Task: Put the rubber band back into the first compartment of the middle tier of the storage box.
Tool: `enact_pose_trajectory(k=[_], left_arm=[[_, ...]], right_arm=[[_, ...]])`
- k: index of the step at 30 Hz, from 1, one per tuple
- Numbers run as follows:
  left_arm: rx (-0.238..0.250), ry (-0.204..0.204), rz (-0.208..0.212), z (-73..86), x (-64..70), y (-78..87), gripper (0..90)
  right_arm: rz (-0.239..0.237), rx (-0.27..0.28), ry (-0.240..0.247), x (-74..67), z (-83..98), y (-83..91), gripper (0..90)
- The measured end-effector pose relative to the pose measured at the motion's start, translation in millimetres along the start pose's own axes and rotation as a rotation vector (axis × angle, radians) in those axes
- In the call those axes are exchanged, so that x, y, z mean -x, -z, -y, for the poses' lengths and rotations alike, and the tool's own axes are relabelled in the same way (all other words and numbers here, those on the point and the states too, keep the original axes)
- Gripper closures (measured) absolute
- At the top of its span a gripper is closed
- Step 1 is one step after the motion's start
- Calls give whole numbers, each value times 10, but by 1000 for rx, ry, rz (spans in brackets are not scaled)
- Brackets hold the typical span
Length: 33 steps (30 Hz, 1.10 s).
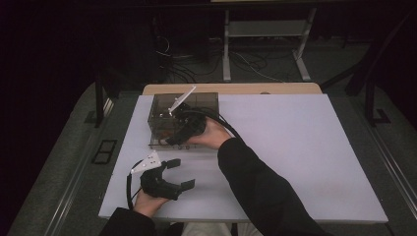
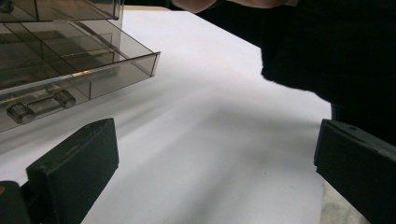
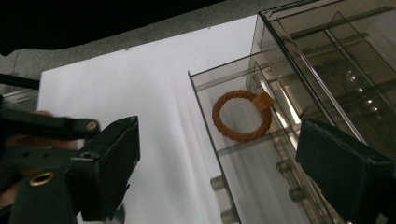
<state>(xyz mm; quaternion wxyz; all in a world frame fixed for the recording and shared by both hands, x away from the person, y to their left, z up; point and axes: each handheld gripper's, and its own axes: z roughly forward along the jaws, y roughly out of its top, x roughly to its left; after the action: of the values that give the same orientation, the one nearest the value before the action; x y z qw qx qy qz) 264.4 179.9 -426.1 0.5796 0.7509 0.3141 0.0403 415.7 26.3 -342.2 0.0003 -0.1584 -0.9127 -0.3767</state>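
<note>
Right gripper (image 1: 173, 139): jaws apart, over open drawer (image 3: 233, 154).
Ring (image 3: 242, 115): orange, lying in drawer.
Left gripper (image 1: 180, 173): jaws apart, near-left, above table (image 1: 305, 147).

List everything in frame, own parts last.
drawer box: 1, smoky clear plastic, far left part of the table, one drawer pulled out toward the person
drawer: 1, clear, divided into compartments, bar handle on its front
ring: 1, orange braided, lying flat in a compartment of the open drawer
table: 1, white top with a tan strip at the far edge
cables: several, light and dark, on the floor beyond the table
left tool: 1, black, open, held above the near left of the table
right tool: 1, black, open, over the open drawer
sleeve: black, on the right arm crossing the table
</note>
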Motion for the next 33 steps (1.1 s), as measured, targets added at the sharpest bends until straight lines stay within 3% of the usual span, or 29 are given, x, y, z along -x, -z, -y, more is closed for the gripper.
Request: enact_pose_trajectory(k=[4,7,18,33], left_arm=[[-3,-2,-1,-1,-4,-3,0],[-1,-2,-1,-1,-4,-8,0],[-2,-7,-4,0,-9,-13,0],[-10,-7,-4,3,-2,-18,0]], right_arm=[[-2,9,-5,-18,52,118,106],[13,20,-13,-40,89,200,13],[38,42,-26,-72,239,454,13],[80,52,-72,-44,592,728,13]])
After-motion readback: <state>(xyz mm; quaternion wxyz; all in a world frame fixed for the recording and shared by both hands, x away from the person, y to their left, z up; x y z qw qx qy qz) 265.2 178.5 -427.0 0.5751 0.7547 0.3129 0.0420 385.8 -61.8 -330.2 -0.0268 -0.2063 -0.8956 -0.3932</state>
